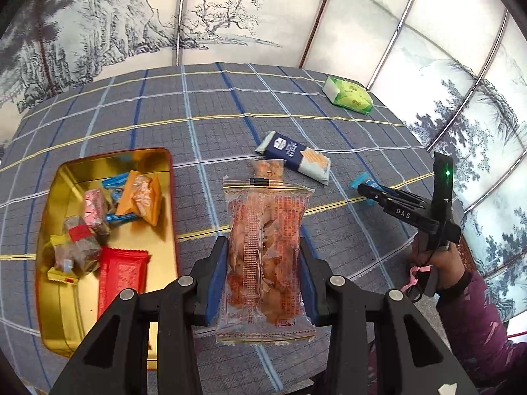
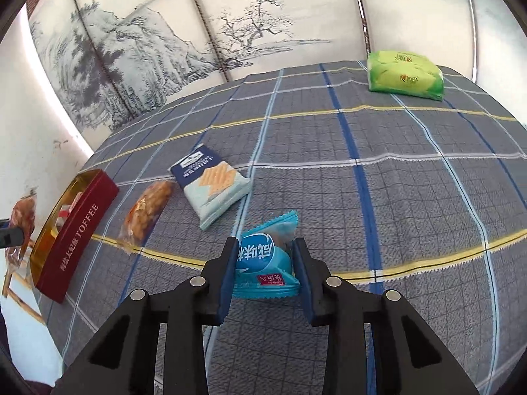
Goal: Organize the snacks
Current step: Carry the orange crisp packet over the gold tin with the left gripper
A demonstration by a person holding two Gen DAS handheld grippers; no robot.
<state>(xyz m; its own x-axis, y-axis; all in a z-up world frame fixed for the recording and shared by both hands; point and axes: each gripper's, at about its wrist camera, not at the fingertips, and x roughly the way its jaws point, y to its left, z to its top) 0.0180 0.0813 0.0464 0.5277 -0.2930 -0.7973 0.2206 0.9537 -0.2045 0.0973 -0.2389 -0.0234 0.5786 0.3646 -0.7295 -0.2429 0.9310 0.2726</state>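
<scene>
The red tin [image 2: 77, 235], at nine o'clock in the right wrist view, carries "TOFFEE" in gold capitals on its long side, after a run of Chinese characters too small to make out. The light blue packet [image 2: 265, 258], at about six o'clock there, shows large white Chinese characters and a small red label. In the left wrist view, at three o'clock, "DAS" stands in white on the right gripper [image 1: 364, 189]

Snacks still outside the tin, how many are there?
5. Clear pack in left gripper; blue pack in right gripper; navy cracker pack, orange pack and green pack on the cloth.
</scene>
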